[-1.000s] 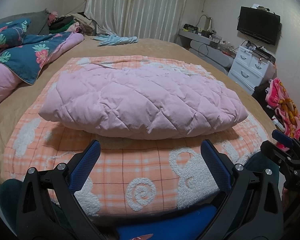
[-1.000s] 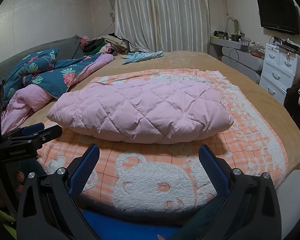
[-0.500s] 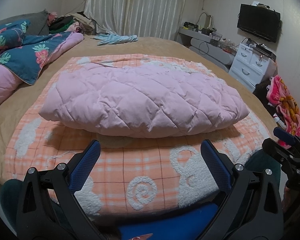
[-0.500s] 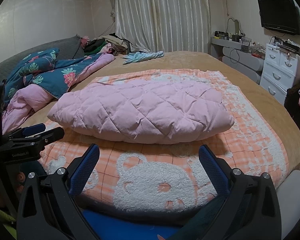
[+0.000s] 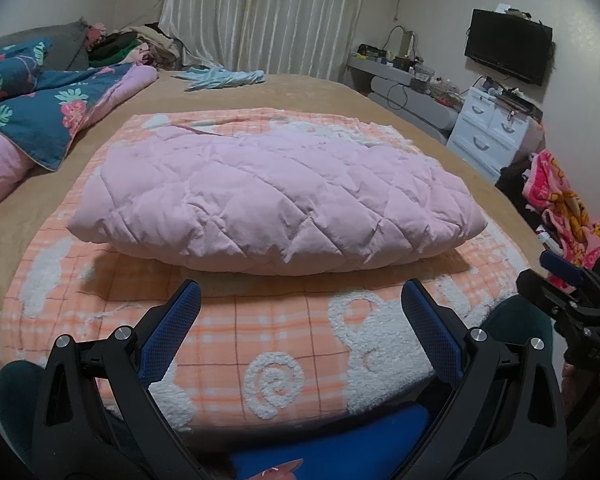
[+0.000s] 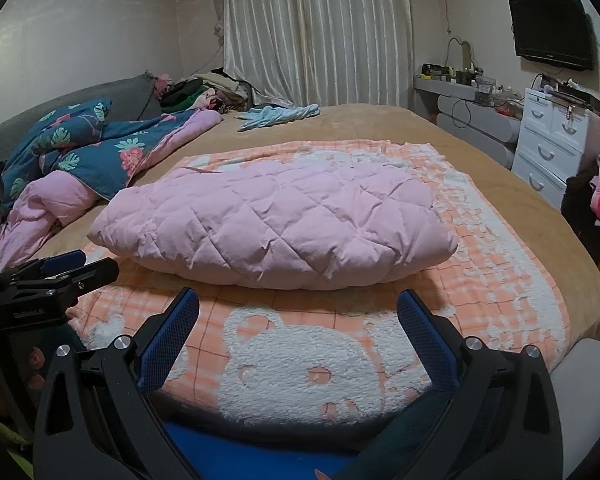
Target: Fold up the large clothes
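Note:
A pink quilted padded garment [image 5: 276, 200] lies folded into a thick bundle on an orange checked blanket [image 5: 260, 344] with white bear patterns, on the bed. It also shows in the right wrist view [image 6: 276, 224]. My left gripper [image 5: 300, 300] is open and empty, held at the near edge of the blanket, short of the garment. My right gripper [image 6: 298, 308] is open and empty too, beside it to the right. Each gripper shows at the edge of the other's view: the right one [image 5: 560, 280], the left one [image 6: 60, 272].
A blue floral quilt with pink lining [image 6: 100, 148] is heaped at the left. A light blue garment [image 6: 280, 114] lies at the far end of the tan bed [image 6: 380, 128]. White drawers [image 6: 556, 140] and a pink towel pile [image 5: 560, 208] stand to the right.
Both grippers have shifted only slightly; the view has drifted a little. The garment has not moved and both grippers stay open.

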The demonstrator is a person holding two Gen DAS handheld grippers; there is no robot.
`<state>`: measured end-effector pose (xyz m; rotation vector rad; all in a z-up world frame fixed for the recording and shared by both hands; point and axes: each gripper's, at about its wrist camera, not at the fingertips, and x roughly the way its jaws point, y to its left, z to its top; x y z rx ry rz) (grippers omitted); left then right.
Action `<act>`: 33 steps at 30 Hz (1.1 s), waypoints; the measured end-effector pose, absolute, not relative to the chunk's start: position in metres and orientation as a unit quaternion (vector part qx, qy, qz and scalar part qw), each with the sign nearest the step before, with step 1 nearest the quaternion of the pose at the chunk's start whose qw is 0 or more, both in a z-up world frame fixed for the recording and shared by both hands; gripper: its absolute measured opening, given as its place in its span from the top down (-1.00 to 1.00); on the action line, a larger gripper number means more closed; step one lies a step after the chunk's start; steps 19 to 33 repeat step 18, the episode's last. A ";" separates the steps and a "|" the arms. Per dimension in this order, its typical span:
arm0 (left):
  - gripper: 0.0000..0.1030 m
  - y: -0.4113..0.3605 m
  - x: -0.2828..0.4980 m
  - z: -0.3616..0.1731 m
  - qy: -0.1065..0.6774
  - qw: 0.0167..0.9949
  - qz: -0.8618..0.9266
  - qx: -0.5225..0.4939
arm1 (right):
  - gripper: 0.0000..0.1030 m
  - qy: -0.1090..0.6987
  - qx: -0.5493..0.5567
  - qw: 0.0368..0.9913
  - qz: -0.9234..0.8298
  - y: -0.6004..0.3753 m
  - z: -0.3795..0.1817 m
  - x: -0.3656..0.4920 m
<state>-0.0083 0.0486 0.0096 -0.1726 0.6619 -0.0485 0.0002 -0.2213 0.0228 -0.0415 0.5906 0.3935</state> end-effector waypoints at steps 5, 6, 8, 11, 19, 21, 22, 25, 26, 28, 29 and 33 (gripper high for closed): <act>-0.82 0.050 -0.007 0.010 0.323 0.942 -0.028 -0.089 | -0.92 0.286 -0.016 0.940 0.187 -0.226 0.024 -0.001; -0.82 0.050 -0.007 0.009 0.323 0.942 -0.022 -0.084 | -0.92 0.284 -0.016 0.941 0.183 -0.227 0.025 -0.001; -0.82 0.050 -0.007 0.009 0.322 0.942 -0.024 -0.092 | -0.92 0.283 -0.012 0.942 0.178 -0.232 0.026 0.000; -0.82 0.054 -0.003 0.011 0.319 0.943 -0.019 -0.097 | -0.92 0.278 0.002 0.948 0.159 -0.248 0.030 0.003; -0.82 0.115 0.027 0.004 0.326 0.935 0.040 -0.133 | -0.92 0.270 0.076 0.959 0.049 -0.344 0.026 0.025; -0.82 0.115 0.027 0.004 0.326 0.935 0.040 -0.133 | -0.92 0.270 0.076 0.959 0.049 -0.344 0.026 0.025; -0.82 0.115 0.027 0.004 0.326 0.935 0.040 -0.133 | -0.92 0.270 0.076 0.959 0.049 -0.344 0.026 0.025; -0.82 0.115 0.027 0.004 0.326 0.935 0.040 -0.133 | -0.92 0.270 0.076 0.959 0.049 -0.344 0.026 0.025; -0.82 0.115 0.027 0.004 0.326 0.935 0.040 -0.133 | -0.92 0.270 0.076 0.959 0.049 -0.344 0.026 0.025; -0.82 0.115 0.027 0.004 0.326 0.935 0.040 -0.133 | -0.92 0.270 0.076 0.959 0.049 -0.344 0.026 0.025; -0.82 0.115 0.027 0.004 0.326 0.935 0.040 -0.133 | -0.92 0.270 0.076 0.959 0.049 -0.344 0.026 0.025; -0.82 0.115 0.027 0.004 0.326 0.935 0.040 -0.133 | -0.92 0.270 0.076 0.959 0.049 -0.344 0.026 0.025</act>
